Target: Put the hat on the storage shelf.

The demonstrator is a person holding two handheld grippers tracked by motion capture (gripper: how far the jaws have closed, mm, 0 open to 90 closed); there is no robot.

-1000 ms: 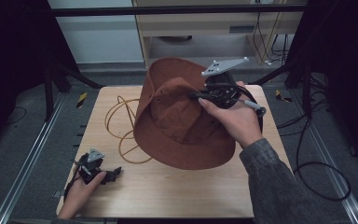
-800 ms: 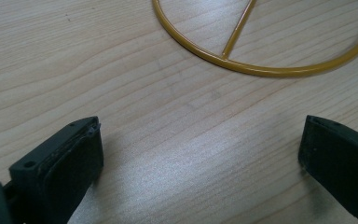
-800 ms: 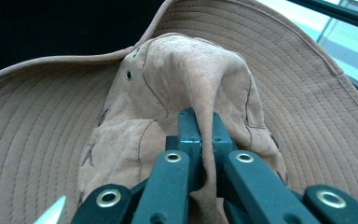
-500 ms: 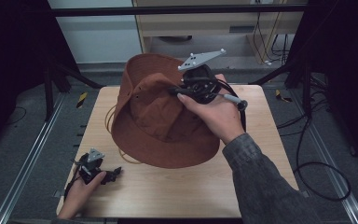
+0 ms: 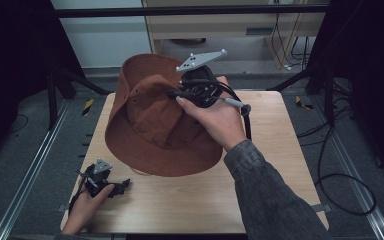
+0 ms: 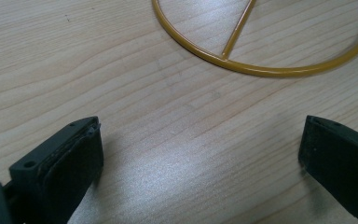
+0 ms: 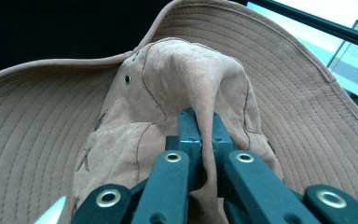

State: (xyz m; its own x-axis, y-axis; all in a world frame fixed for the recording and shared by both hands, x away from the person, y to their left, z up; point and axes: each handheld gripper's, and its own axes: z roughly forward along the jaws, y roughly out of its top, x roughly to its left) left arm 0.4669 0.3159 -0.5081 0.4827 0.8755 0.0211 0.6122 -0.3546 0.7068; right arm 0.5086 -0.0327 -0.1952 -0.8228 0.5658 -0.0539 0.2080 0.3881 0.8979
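Wooden table point(image 5: 280, 150) | right gripper point(image 7: 204, 122) jaws pinch brown hat point(image 5: 155, 125) crown fold | left gripper point(image 6: 200, 154) jaws apart

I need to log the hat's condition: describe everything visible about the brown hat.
The brown hat is a wide-brimmed soft hat of suede-like cloth, with rows of stitching around the brim, seams on the crown and small metal eyelets. It is tilted, brim low over the wooden table. The right gripper is shut on a pinched fold of its crown, which bunches between the fingers.
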